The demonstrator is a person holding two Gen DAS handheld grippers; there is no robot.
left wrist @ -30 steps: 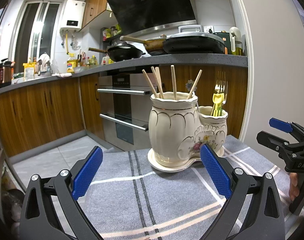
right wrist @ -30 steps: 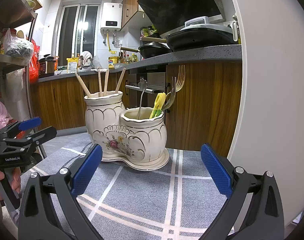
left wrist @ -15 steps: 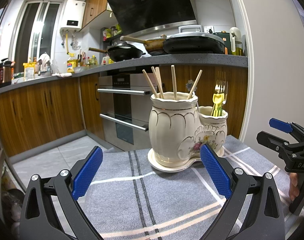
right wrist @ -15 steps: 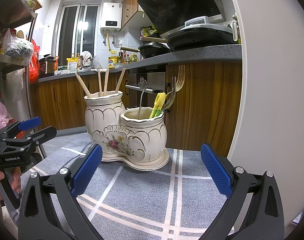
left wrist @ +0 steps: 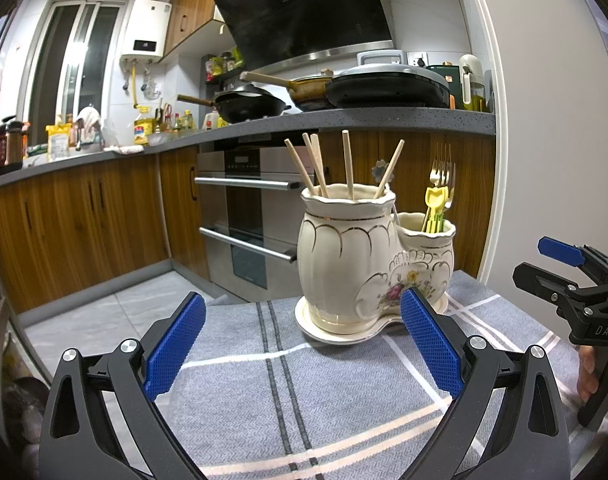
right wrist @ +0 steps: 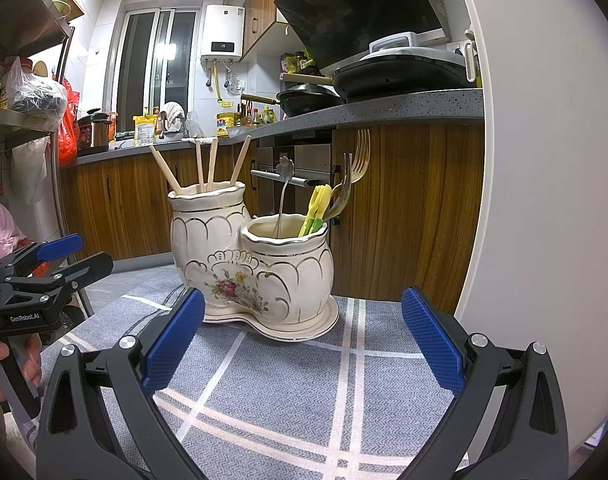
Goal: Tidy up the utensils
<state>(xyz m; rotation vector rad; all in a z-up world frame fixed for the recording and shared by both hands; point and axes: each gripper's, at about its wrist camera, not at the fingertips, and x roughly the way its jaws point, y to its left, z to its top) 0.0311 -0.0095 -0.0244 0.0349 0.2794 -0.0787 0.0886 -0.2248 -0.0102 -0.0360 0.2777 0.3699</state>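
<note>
Both wrist views toward holder [left wrist: 367, 256]

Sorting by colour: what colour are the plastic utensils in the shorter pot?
Yellow and green plastic utensils, clearest in the right wrist view.

The utensil holder [right wrist: 260, 264] is cream ceramic with thin gold scalloped lines and a pink-and-yellow flower spray; it carries pale wooden chopsticks [right wrist: 202, 168], gold forks [right wrist: 359, 156] and yellow-and-green plastic pieces [right wrist: 315, 210]. Under it the cloth [right wrist: 304, 392] is grey herringbone, crossed by white and dark stripes. Each gripper, left [left wrist: 302, 344] and right [right wrist: 302, 344], is black with textured blue pads [right wrist: 431, 340].
</note>
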